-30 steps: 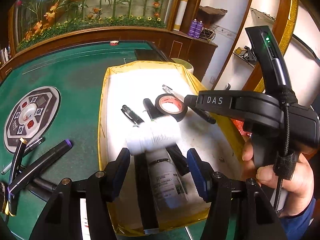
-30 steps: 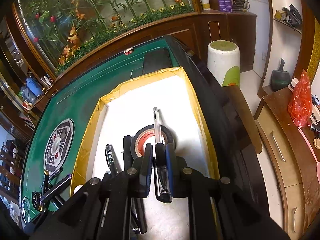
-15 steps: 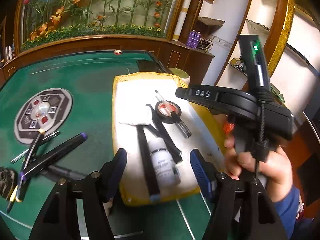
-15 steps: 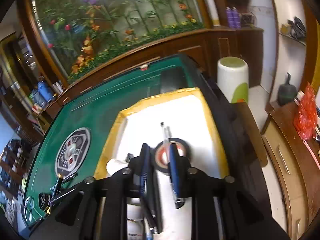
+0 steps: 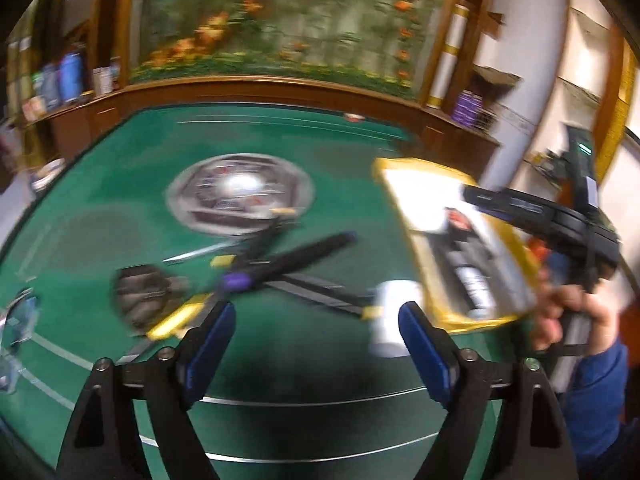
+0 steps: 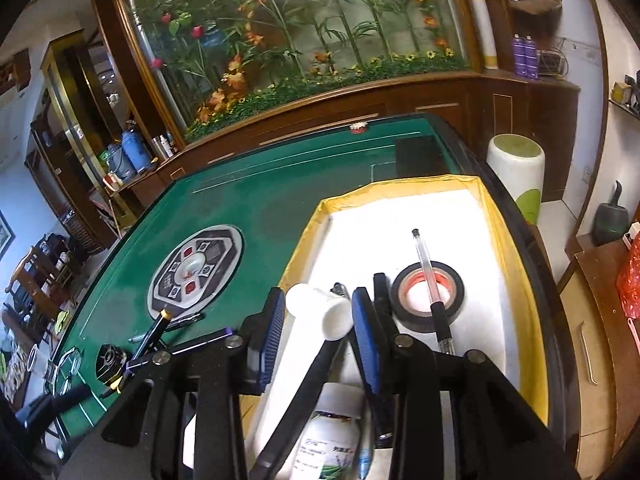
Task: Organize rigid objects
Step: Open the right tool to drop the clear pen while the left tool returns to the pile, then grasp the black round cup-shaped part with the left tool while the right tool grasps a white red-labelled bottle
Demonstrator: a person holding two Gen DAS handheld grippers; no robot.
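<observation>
A yellow-rimmed white tray [image 6: 516, 240] on the green table holds a black tape roll [image 6: 456, 280] with a clear pen [image 6: 424, 256] lying across it, a white-headed mallet [image 6: 320, 312], a labelled white bottle [image 6: 328, 436] and dark pens. My right gripper [image 6: 318, 320] hovers over the tray's near left part. Its jaws are opening, and the mallet head lies below them untouched. In the blurred left wrist view my left gripper [image 5: 316, 336] is wide open and still opening over bare green felt. Loose markers [image 5: 280, 264] lie crossed just beyond it. A hand [image 5: 572, 316] holds the right gripper [image 5: 536, 212] over the tray [image 5: 500, 320].
A round silver control panel [image 6: 196, 268] sits in the table's middle. A black round object [image 6: 110, 364] and glass pieces [image 6: 68, 360] lie at the near left beside the markers [image 6: 176, 352]. A wooden planter wall lies behind; a white stool [image 6: 516, 168] stands off the table's right edge.
My left gripper swung left from over the tray to the green felt near the markers and opened wider. My right gripper let go of the clear pen, now across the tape roll.
</observation>
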